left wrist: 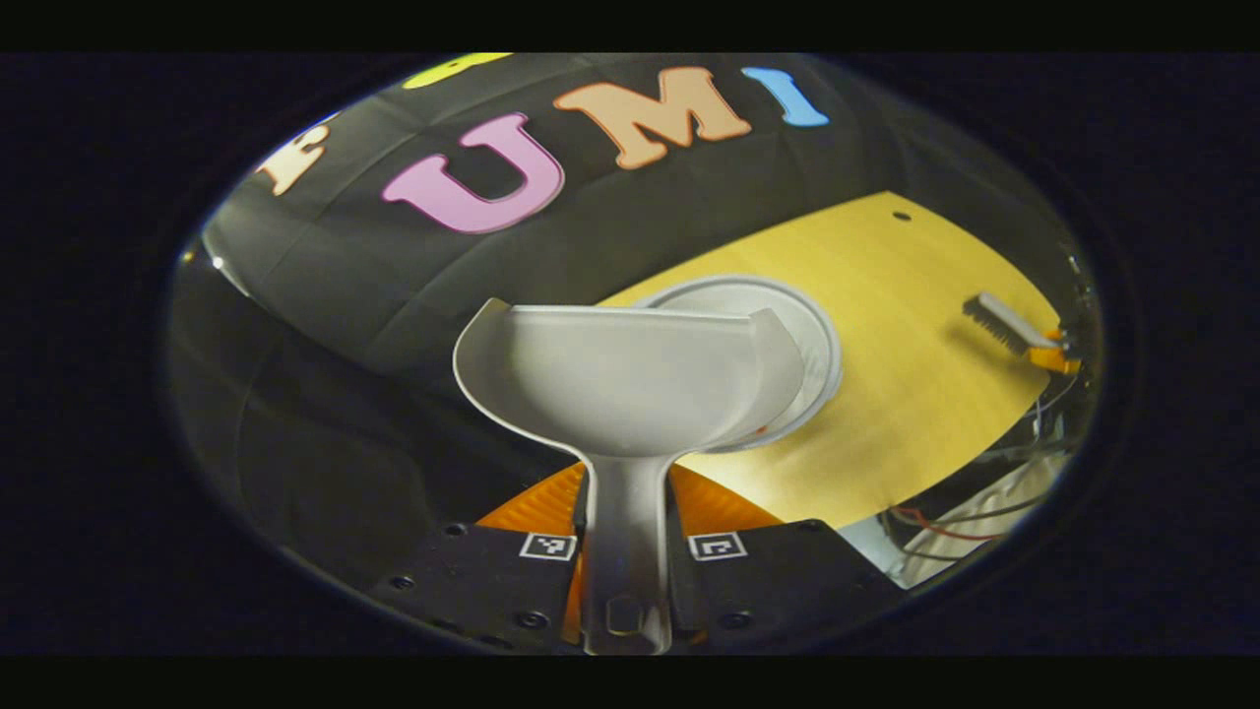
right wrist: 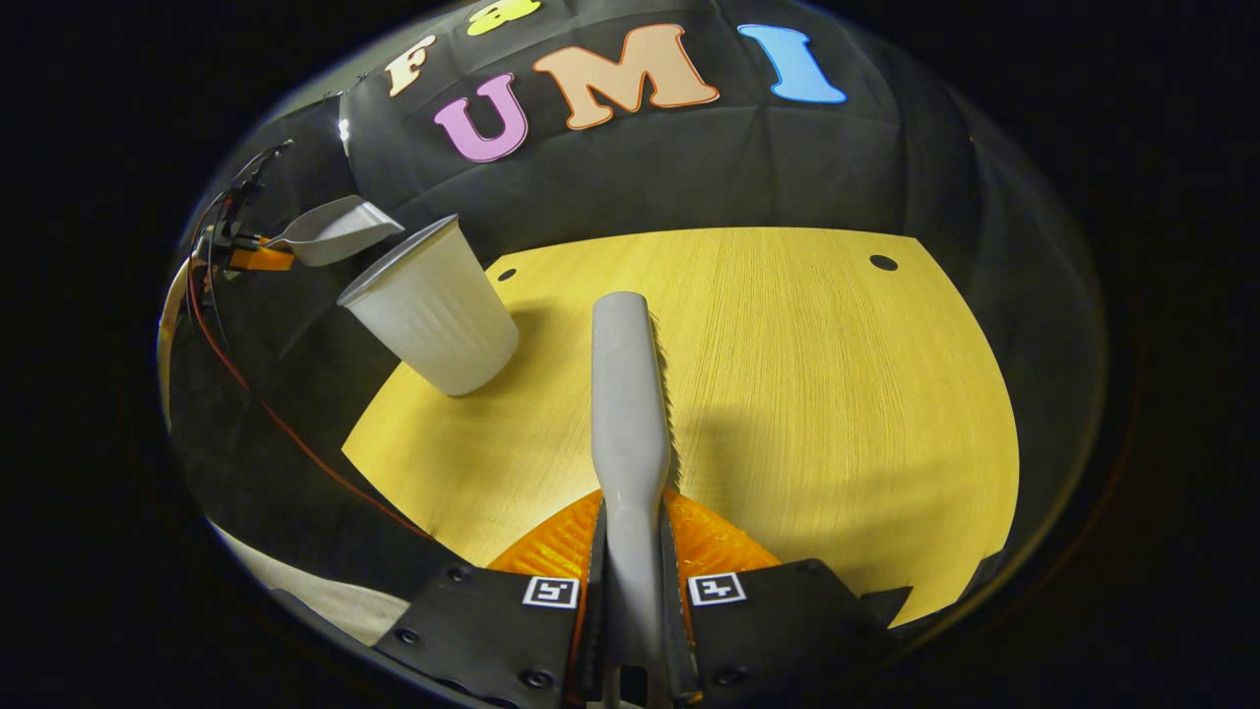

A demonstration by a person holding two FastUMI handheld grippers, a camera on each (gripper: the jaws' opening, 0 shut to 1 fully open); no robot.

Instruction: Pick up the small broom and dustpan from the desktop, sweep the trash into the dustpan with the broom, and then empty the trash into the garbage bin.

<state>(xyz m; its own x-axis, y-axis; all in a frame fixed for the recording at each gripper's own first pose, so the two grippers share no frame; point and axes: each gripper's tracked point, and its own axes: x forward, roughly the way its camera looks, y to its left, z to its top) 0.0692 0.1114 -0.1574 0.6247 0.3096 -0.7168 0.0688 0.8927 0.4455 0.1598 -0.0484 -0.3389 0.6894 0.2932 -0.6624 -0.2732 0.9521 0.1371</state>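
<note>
The pan's inside cannot be judged for trash: in the left gripper view the dustpan (left wrist: 630,379) faces away and shows a plain pale scoop, and its front lip covers part of the bin (left wrist: 822,345) behind it. The broom's bristles are mostly hidden in the right gripper view, where the broom (right wrist: 630,394) is seen from its back, with just a thin dark fringe along its right edge. The handle ends of both tools are cut off at the bottom of their views. No trash can be made out on the desk.

The left gripper (left wrist: 627,547) is clenched on the dustpan's handle, a finger pressing each side, and holds the pan in the air with its mouth over the bin's rim. The right gripper (right wrist: 630,591) grasps the broom's handle the same way, the brush head reaching forward above the desk (right wrist: 807,394).

The dustpan is light grey, with a wide curved scoop and a narrow flat handle. In the right gripper view it shows small at the upper left (right wrist: 340,231), just beside the bin's rim. The broom is the same grey (in the left gripper view it shows far right (left wrist: 1004,325), bristles dark).

The bin (right wrist: 433,315) is a white ribbed cup standing near the desk's far left edge. The desk is yellow wood grain with two small dark holes at the back. A black cloth wall rises behind, and cables hang at the side.
</note>
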